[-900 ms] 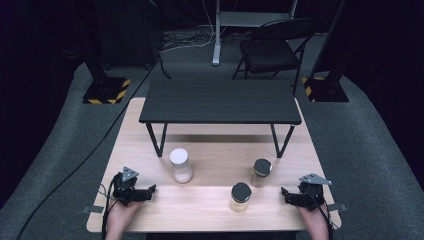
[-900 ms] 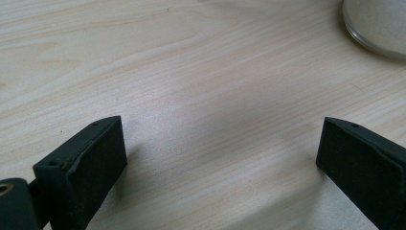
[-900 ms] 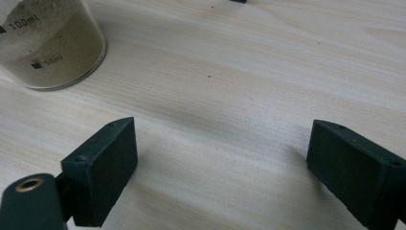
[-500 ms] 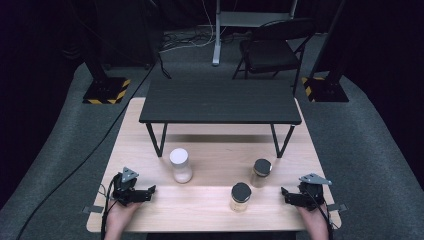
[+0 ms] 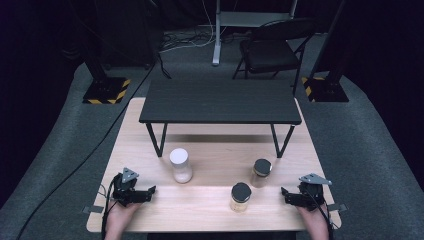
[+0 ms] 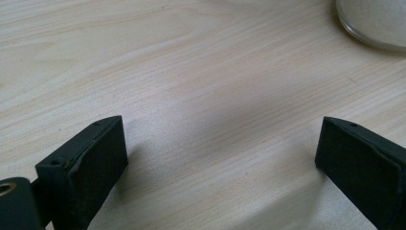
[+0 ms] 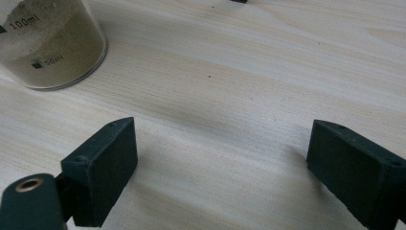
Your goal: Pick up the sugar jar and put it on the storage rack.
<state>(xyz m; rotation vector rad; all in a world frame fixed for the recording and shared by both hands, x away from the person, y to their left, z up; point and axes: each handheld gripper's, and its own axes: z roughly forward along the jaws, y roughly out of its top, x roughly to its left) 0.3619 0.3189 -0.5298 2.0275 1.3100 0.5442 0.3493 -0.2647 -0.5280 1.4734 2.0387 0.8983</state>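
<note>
1. Evidently, nothing has shifted over the last second: in the high view the left tool [image 5: 150, 190] and the right tool [image 5: 284, 193] are seen in the same places near the front corners of the worktop [image 5: 215, 210] as in both earlier pictures, and the three jars stand where they stood.

2. The left tool is held wide open and empty; in the left gripper view only bare wood is seen between its jaws, with the base of the white-lidded jar [image 6: 376, 21] at the top right, well clear of them.

3. The right tool is likewise held wide open with nothing gripped; in the right gripper view bare wood lies between its jaws, and a jar of sandy powder with volume marks [image 7: 48, 40] is seen at the upper left, apart from them.

4. The jars are placed as follows in the high view: the white-lidded jar [image 5: 180, 165] stands left of centre, a black-lidded jar [image 5: 240, 196] stands near the front edge, and a second black-lidded jar [image 5: 261, 173] stands just behind and to its right. All are upright and lidded, in front of the small black table [image 5: 220, 101] set on the worktop.

5. From this stillness it is judged that no jar has yet been taken up. The nearest jar to each tool remains to be approached.
</note>
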